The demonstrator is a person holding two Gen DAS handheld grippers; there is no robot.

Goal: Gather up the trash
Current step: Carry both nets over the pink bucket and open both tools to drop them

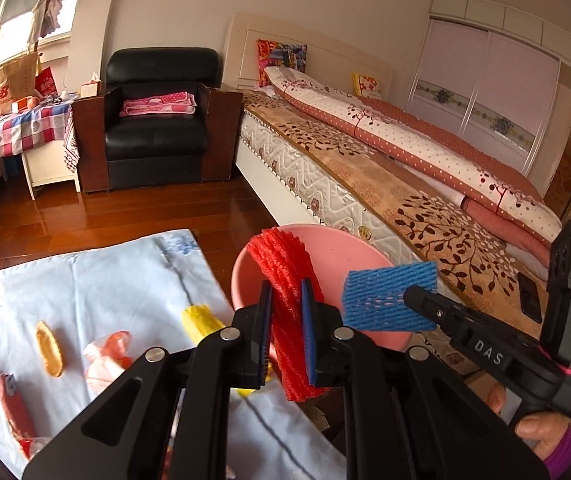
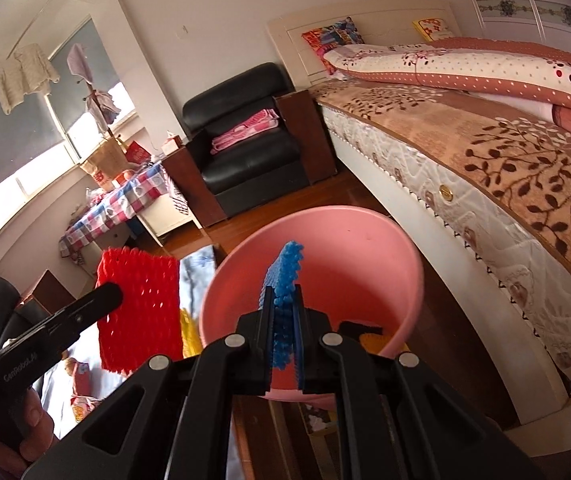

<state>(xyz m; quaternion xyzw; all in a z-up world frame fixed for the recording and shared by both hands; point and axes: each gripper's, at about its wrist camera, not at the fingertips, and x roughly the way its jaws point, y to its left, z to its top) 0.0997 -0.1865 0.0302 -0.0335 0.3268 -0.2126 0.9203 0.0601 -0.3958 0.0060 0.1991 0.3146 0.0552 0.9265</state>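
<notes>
Left wrist view: my left gripper [image 1: 287,320] pinches the red foam net [image 1: 285,280]. My right gripper [image 2: 283,324] pinches the blue foam net [image 2: 285,276]; both look light, squashy, over the pink bin [image 2: 365,256].

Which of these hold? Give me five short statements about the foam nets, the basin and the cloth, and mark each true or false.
1. The left gripper clamps a red foam net sleeve. True.
2. The right gripper holds a yellow foam net. False: it holds a blue foam net sleeve.
3. The round pink plastic basin sits on the bed. False: it is beside the bed.
4. A yellow foam net lies on the pale blue cloth. True.
5. Both jaws stand open. False: both are shut.
</notes>
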